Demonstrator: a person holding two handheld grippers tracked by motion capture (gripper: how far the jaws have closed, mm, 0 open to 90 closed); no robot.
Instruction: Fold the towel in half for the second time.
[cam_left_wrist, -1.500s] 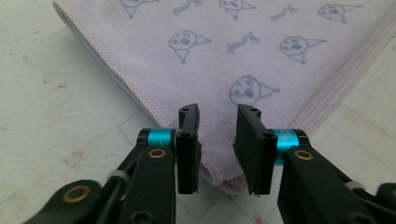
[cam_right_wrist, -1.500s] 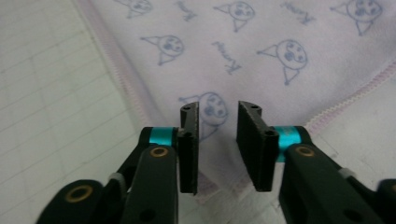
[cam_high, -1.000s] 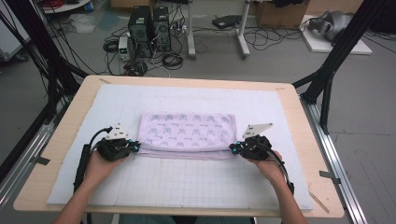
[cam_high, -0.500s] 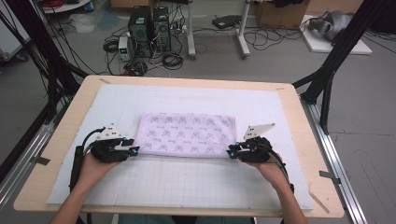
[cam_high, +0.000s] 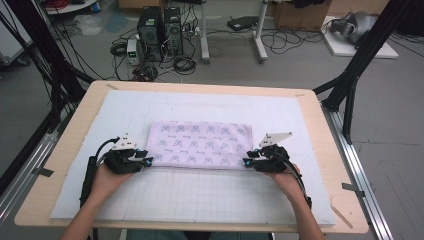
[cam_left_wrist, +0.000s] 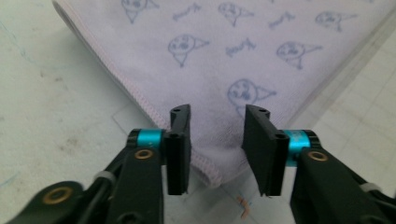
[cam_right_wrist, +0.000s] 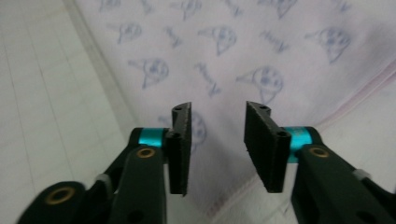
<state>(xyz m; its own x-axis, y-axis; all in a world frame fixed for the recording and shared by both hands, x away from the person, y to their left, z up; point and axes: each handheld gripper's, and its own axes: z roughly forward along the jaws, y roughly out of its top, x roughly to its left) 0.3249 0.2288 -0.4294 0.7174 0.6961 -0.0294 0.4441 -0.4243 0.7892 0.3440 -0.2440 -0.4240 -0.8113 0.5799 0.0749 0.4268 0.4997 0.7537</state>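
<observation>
I have just been opening both jaws, so my left tool (cam_high: 148, 161) and right tool (cam_high: 246, 162) release the folded cloth (cam_high: 202, 144); next, regrip for another fold.

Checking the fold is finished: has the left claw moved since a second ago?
Yes. The left claw has backed off the folded cloth toward the table's left edge, its jaws just opening, cloth corner lying loose between them.

Pale lilac cloth (cam_high: 202, 144) printed with blue cartoon faces; white gridded mat (cam_high: 200, 192); light wooden worktop (cam_high: 320, 120).
</observation>
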